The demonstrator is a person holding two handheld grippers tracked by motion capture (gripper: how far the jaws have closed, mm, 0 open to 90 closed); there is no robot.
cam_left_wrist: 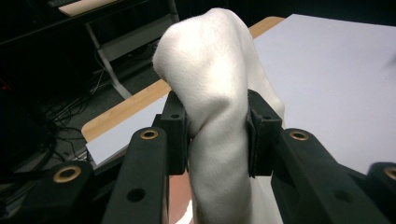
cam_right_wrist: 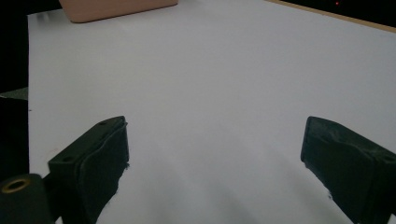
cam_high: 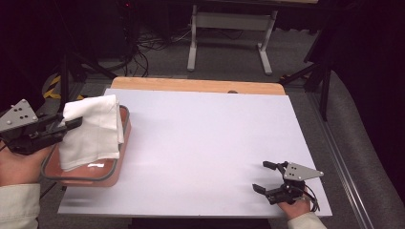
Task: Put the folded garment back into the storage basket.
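The left tongs (cam_high: 71,123) pinch a white cloth (cam_high: 93,131) that drapes over a pink tray (cam_high: 122,148) at the bench (cam_high: 205,143) edge. The right tongs (cam_high: 263,176) rest spread, well apart, bare bench between.

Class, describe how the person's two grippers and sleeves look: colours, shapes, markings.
Both the left gripper and the right gripper are black with two jaws and a grey three-cornered plate on top, dotted with dark holes. Brass-coloured rings sit in the jaw arms. Both sleeves are pale cream.
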